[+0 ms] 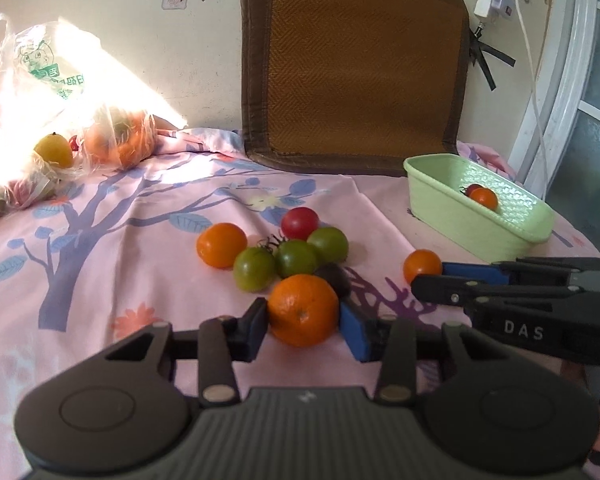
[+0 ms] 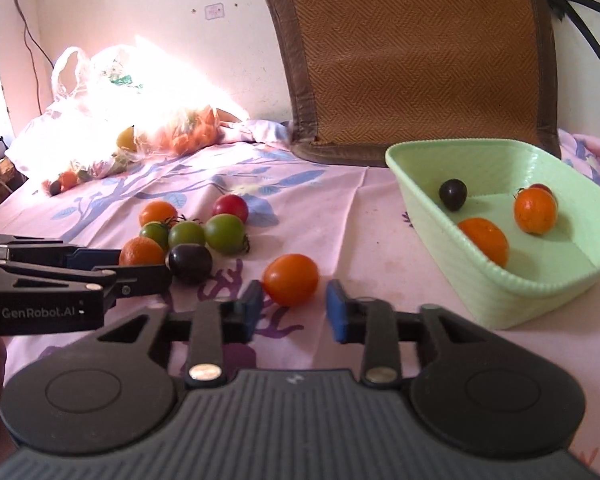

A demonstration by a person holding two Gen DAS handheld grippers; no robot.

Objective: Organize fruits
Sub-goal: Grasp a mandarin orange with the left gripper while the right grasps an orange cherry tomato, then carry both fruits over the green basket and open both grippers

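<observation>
The pink floral cloth (image 1: 99,240) covered the counter, whose far left corner was washed out by sun glare over a plastic bag (image 1: 39,80) of fruit, contents hard to make out. A green basket (image 2: 440,208) held four fruits. The left claw (image 1: 303,318) gripped an orange (image 1: 303,310) between both pads. The right claw (image 2: 293,304) stood parted around an orange tomato (image 2: 291,279), its right pad clear of it.

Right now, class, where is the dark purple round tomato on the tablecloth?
In the right wrist view, the dark purple round tomato lies left of centre, touching the green tomatoes, beside the left hand-held gripper.
</observation>
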